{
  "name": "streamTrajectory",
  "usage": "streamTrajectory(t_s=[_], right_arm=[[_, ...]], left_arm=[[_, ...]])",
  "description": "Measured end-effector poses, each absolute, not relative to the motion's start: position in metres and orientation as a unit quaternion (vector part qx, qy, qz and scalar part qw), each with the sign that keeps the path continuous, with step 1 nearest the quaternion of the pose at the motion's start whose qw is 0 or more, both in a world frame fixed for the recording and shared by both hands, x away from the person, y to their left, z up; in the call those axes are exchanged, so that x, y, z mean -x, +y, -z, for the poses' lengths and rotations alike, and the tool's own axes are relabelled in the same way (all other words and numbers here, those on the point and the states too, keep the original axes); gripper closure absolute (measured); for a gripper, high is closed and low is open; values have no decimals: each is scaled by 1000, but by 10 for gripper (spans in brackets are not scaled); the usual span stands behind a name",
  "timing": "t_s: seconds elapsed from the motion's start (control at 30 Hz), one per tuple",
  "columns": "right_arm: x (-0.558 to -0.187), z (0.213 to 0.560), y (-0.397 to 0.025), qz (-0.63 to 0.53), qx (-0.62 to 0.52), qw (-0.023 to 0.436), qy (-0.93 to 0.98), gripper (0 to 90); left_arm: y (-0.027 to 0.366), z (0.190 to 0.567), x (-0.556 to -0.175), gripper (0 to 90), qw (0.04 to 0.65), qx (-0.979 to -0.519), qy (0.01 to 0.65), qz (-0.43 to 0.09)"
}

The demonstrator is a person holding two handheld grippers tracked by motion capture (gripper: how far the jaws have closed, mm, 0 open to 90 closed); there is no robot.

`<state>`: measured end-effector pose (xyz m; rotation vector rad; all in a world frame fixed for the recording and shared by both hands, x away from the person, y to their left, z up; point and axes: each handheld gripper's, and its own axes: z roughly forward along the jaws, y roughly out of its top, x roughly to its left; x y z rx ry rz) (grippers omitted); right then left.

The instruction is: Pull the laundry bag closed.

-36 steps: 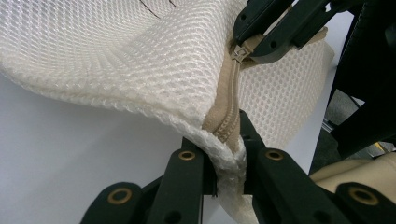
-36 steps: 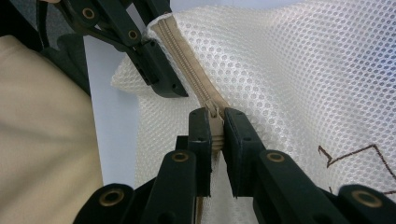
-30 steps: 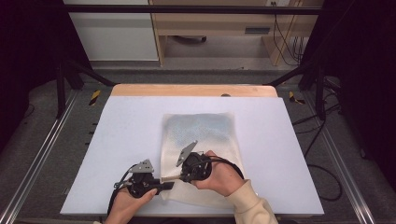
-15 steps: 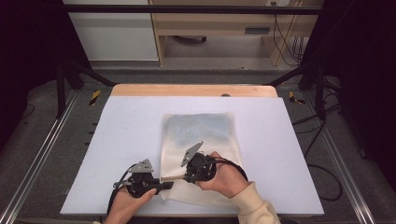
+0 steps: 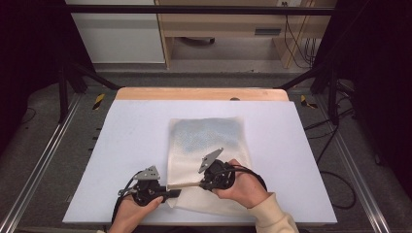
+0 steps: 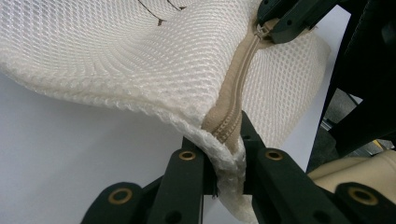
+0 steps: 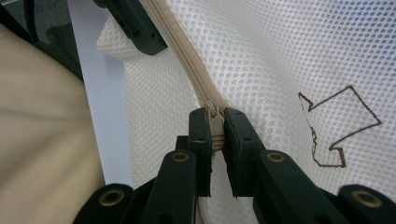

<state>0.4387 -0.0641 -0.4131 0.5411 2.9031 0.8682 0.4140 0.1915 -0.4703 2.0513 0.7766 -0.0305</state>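
Mesh laundry bag (image 5: pixel 206 145) lies on the white surface (image 5: pixel 126 141), near edge lifted. Left claw (image 6: pixel 223 154) is clamped on its corner by the beige zipper (image 6: pixel 236 100); right claw (image 7: pixel 215 135) pinches the zipper pull (image 7: pixel 214 112).

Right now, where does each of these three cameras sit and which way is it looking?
High view: above the person's side, looking forward and down at the white table; both hands and forearms enter below.
Left gripper view: rides the left gripper, looking along its jaws at the white mesh zipper bag.
Right gripper view: rides the right gripper, jaws on the zipper pull.
Shared: the bag's beige zipper.
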Motion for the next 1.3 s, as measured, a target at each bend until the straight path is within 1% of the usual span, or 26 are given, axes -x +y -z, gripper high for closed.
streamTrajectory(t_s=[0.93,1.3], right_arm=[[-432,418,-88,-292,-199,34,935,820],[-428,417,-94,-298,-199,44,932,820]], left_arm=[[189,474,-413,839,451,-836,312,18],[188,473,-413,839,451,-836,311,12]])
